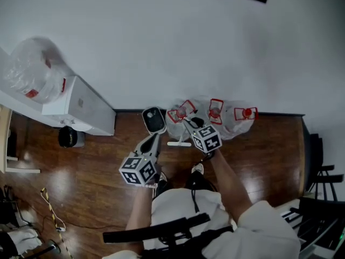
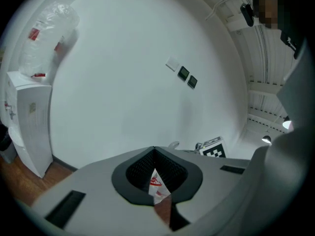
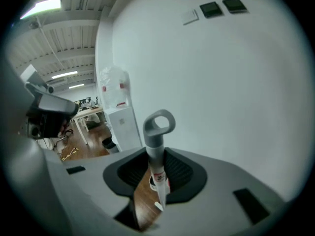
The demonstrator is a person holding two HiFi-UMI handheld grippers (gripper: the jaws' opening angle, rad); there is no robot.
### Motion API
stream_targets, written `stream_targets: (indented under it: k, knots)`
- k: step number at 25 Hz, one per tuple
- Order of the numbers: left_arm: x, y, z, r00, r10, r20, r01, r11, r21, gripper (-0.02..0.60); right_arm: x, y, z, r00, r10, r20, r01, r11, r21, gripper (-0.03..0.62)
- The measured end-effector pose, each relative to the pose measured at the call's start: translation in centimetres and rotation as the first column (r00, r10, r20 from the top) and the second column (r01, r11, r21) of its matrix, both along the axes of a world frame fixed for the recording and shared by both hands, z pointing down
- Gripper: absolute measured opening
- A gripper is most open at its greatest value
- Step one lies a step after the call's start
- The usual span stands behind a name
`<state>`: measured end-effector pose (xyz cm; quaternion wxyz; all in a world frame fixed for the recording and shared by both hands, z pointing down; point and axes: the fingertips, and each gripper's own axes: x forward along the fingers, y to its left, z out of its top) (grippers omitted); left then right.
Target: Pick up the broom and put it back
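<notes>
The broom's white shaft with its grey loop end (image 3: 158,128) stands upright between the pads of my right gripper (image 3: 156,170), which is shut on it just below the loop. From the head view that gripper (image 1: 190,124) is beside the wall, over the broom's short white foot (image 1: 179,143) on the wooden floor. My left gripper (image 1: 154,120) hangs just left of it, pointing at the wall. In the left gripper view its pads (image 2: 154,154) meet at the tips with nothing between them.
Three large water jugs with red handles (image 1: 215,112) stand against the white wall (image 1: 178,47) right behind the broom. A white water dispenser (image 1: 81,106) with a jug on top is at the left, with a black bin (image 1: 67,137) beside it. Dark furniture (image 1: 318,171) lines the right edge.
</notes>
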<state>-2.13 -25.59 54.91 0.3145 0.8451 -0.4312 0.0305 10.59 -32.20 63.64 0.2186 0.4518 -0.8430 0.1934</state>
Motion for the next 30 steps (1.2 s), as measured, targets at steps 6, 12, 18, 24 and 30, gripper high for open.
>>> stream_targets:
  k: [6, 12, 18, 24, 30]
  knots:
    - [-1.0, 0.9, 1.0, 0.999, -0.029, 0.015, 0.029, 0.999, -0.025, -0.014, -0.5, -1.8, 4.8, 1.0, 0.003, 0.001, -0.003, 0.998, -0.066, 0.133]
    - [-2.0, 1.0, 1.0, 0.998, -0.055, 0.014, 0.055, 0.998, -0.027, -0.014, 0.0, -6.4, 5.5, 0.999, 0.039, 0.008, -0.038, 0.996, -0.081, 0.132]
    - [-2.9, 0.9, 1.1, 0.997, -0.078, 0.024, 0.079, 0.996, -0.031, -0.014, 0.3, -10.8, 5.3, 0.999, 0.041, -0.031, -0.043, 0.997, -0.069, 0.133]
    - [-3.8, 0.7, 1.7, 0.994, -0.104, 0.028, 0.105, 0.993, -0.044, -0.014, 1.1, -14.1, 5.6, 0.995, 0.063, -0.073, -0.069, 0.995, -0.073, 0.14]
    - [-4.3, 0.3, 2.2, 0.993, -0.117, 0.029, 0.118, 0.992, -0.053, -0.014, 2.1, -16.1, 5.6, 0.993, 0.088, -0.084, -0.093, 0.993, -0.069, 0.17]
